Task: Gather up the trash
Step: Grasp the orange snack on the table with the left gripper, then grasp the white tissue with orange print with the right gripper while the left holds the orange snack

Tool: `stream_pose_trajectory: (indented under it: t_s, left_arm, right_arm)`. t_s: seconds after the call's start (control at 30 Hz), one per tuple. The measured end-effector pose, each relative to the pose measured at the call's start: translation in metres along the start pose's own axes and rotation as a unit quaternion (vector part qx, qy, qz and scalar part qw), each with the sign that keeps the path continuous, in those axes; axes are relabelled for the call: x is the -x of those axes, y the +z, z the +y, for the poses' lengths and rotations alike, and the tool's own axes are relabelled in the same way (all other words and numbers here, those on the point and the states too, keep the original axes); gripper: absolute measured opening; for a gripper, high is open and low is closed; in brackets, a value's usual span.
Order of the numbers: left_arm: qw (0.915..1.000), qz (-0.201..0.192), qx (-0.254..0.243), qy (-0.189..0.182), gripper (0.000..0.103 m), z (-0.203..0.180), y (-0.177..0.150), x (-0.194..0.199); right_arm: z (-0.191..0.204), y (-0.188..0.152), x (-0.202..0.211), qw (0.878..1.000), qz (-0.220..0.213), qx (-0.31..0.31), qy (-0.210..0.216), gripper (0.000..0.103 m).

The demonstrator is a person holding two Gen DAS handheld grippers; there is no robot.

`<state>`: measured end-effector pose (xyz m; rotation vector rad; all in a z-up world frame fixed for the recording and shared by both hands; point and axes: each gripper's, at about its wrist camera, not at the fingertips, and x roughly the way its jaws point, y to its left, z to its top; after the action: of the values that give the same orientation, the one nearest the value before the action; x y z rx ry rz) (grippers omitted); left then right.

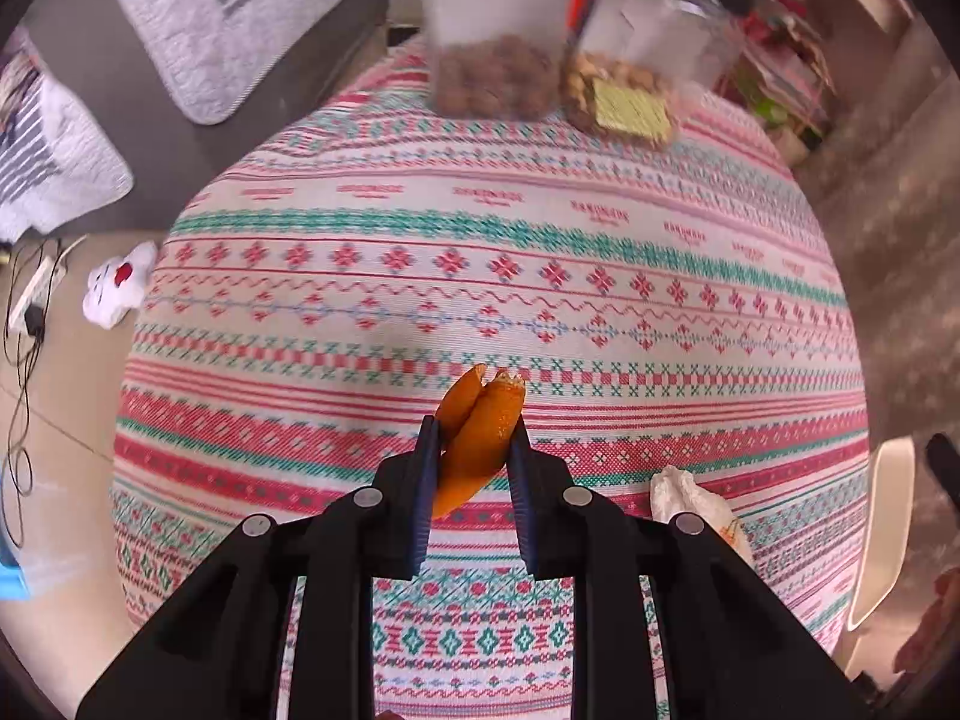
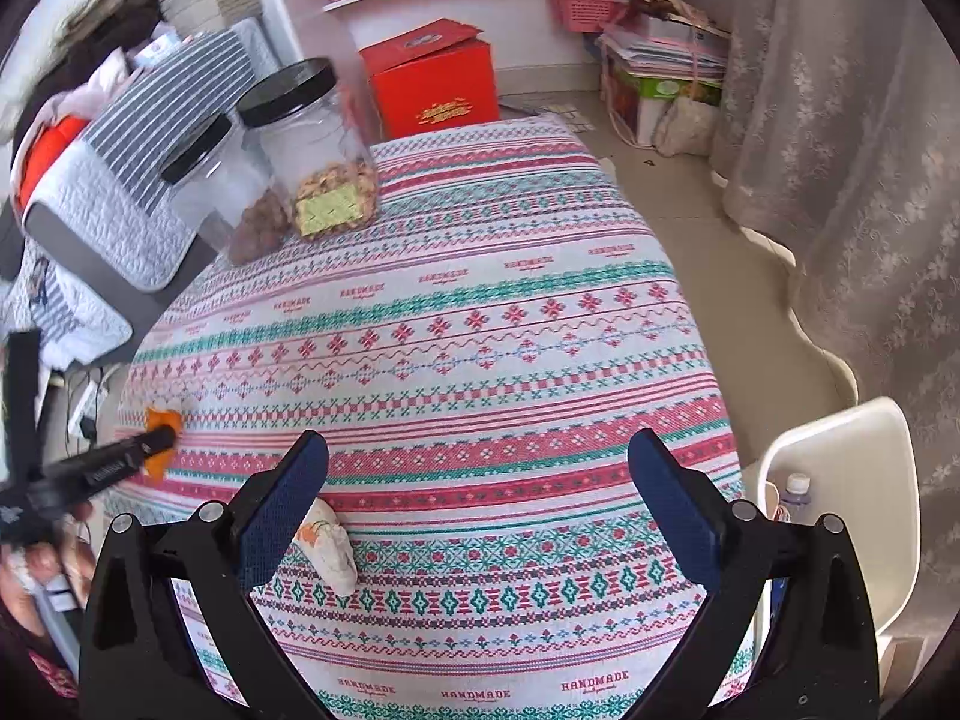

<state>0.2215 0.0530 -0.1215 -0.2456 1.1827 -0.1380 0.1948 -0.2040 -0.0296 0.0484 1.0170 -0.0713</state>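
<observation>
My left gripper [image 1: 474, 441] is shut on a piece of orange peel [image 1: 477, 438] and holds it above the patterned tablecloth [image 1: 480, 252]. In the right wrist view the left gripper [image 2: 157, 439] with the orange peel [image 2: 162, 420] shows at the table's left edge. A crumpled white tissue with an orange print [image 2: 327, 543] lies on the cloth near the front, just right of my right gripper's left finger [image 2: 282, 510]; it also shows in the left wrist view [image 1: 696, 498]. My right gripper [image 2: 480, 480] is wide open and empty above the cloth.
Two clear jars with black lids [image 2: 312, 144] holding nuts stand at the table's far left corner. A white bin [image 2: 840, 492] with a bottle inside stands right of the table. A red box [image 2: 432, 81], shelves and a curtain [image 2: 840, 150] lie beyond.
</observation>
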Motion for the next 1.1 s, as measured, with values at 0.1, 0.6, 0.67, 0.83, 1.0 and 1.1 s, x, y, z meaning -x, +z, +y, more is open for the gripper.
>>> stream_pose_trajectory:
  t_s: [0.1, 0.6, 0.67, 0.83, 1.0, 1.1]
  left_arm:
    - [0.9944, -0.048, 0.088, -0.034, 0.022, 0.031, -0.018, 0.06]
    - [0.9667, -0.167, 0.133, -0.141, 0.023, 0.063, -0.032, 0.155]
    - [0.9669, -0.168, 0.133, -0.138, 0.023, 0.065, -0.033, 0.154]
    - [0.9679, -0.161, 0.137, -0.136, 0.023, 0.072, -0.032, 0.151]
    - [0.9664, -0.162, 0.148, -0.135, 0.023, 0.079, -0.033, 0.149]
    - [0.9656, -0.163, 0.153, -0.133, 0.023, 0.08, -0.033, 0.149]
  right_arm:
    - [0.027, -0.004, -0.024, 0.996, 0.046, 0.062, 0.054, 0.096]
    - [0.101, -0.015, -0.095, 0.939, 0.203, 0.269, 0.075, 0.067]
    - [0.108, -0.018, -0.101, 0.934, 0.214, 0.272, 0.086, 0.067]
    - [0.13, -0.032, -0.101, 0.929, 0.195, 0.307, 0.063, 0.052]
    - [0.128, -0.02, -0.091, 0.943, 0.172, 0.27, 0.088, 0.034]
    - [0.121, 0.002, -0.078, 0.96, 0.13, 0.232, 0.086, 0.034]
